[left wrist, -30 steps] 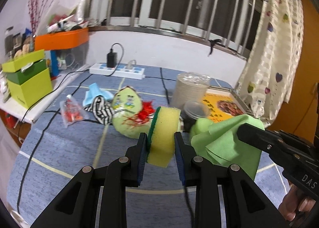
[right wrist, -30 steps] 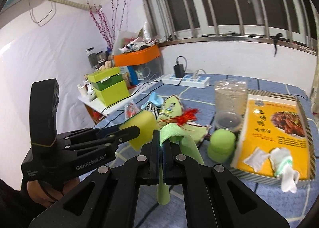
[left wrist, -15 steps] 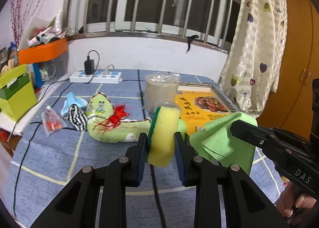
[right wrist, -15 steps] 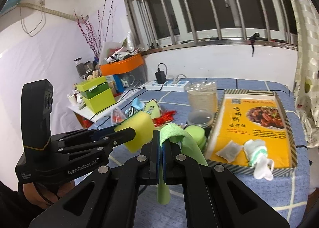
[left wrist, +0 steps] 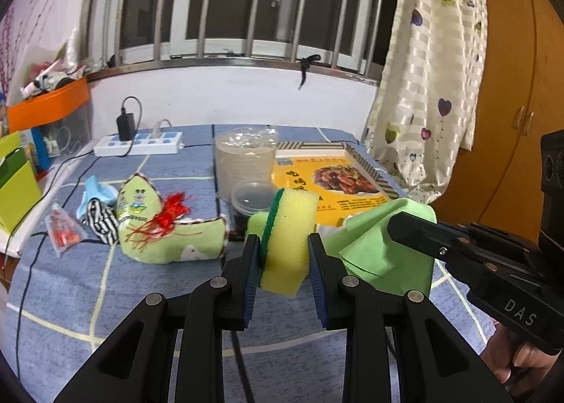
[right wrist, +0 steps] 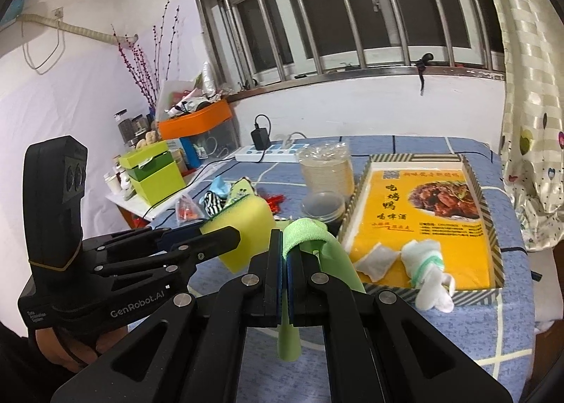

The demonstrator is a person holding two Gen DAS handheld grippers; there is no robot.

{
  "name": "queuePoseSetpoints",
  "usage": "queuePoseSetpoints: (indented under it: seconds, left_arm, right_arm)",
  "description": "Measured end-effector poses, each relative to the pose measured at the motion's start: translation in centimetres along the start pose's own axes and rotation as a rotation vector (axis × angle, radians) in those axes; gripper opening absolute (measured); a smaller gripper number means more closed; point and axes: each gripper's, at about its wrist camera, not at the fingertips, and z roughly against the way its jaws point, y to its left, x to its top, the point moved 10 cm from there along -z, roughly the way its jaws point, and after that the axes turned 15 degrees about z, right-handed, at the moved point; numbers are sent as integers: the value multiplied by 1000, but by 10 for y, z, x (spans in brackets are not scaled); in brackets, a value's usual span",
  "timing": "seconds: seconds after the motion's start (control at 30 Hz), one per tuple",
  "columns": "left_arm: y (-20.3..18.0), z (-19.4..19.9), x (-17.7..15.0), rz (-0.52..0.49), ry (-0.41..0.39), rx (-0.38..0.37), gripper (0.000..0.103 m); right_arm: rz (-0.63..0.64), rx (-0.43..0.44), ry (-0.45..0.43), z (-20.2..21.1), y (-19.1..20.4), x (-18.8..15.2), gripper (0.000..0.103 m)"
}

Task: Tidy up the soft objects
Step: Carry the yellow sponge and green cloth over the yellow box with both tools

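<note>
Between left gripper (left wrist: 282, 255) fingers: yellow sponge (left wrist: 287, 237), clamped, long axis upright. Right gripper (right wrist: 284, 255) fingers pinched shut on green cloth (right wrist: 310, 244). Box tray (right wrist: 491, 226) lies ahead-right of both, w/ right hand nearer.

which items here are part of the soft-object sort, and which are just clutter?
Job:
- sponge, in left gripper
- green cloth, in right gripper
- tray holding white cloths
- plush, striped sock, blue cloth on the table

Clutter:
- power strip
- plastic tubs
- green boxes
- snack packet
</note>
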Motion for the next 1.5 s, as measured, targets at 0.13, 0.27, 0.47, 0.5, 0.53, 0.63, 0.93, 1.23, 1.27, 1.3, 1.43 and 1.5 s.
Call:
queuePoseSetpoints:
  seconds: [0.13,0.27,0.47,0.5,0.53,0.63,0.93,1.23,1.27,1.3,1.43,1.5]
  left_arm:
    - [-10,-7,-2,-15,15,-15,26]
    - [-18,-15,-4,-27,28,-24,26]
    - [-30,-29,-6,-41,48,-35,26]
    - [-32,-32,-7,-44,52,-37,26]
    - [-34,-35,-7,-47,57,-38,26]
    - [-39,-43,-7,-52,65,-46,26]
    - [-51,-67,-2,-58,87,-70,26]
    - [-62,-94,5,-65,106,-86,26]
    - [-63,-97,5,-65,108,-87,26]
    - [-64,-101,6,-65,109,-87,26]
    - [-65,-119,5,-61,130,-80,26]
    - [-64,-129,1,-60,149,-74,26]
  right_arm:
    - [-12,-11,5,1,-9,-4,1]
    - [-23,-21,10,1,-18,-6,1]
    - [-39,-37,19,1,-32,-10,1]
    - [-43,-41,22,1,-35,-11,1]
    - [-48,-46,24,1,-39,-12,1]
    - [-58,-59,29,0,-48,-14,1]
    - [-90,-106,37,0,-80,-16,1]
    - [-102,-127,35,-9,-106,-10,1]
    - [-103,-127,33,-10,-109,-9,1]
    - [-103,-128,32,-12,-111,-8,1]
    - [-108,-131,43,-23,-123,-11,1]
    - [-119,-130,67,-32,-129,-18,1]
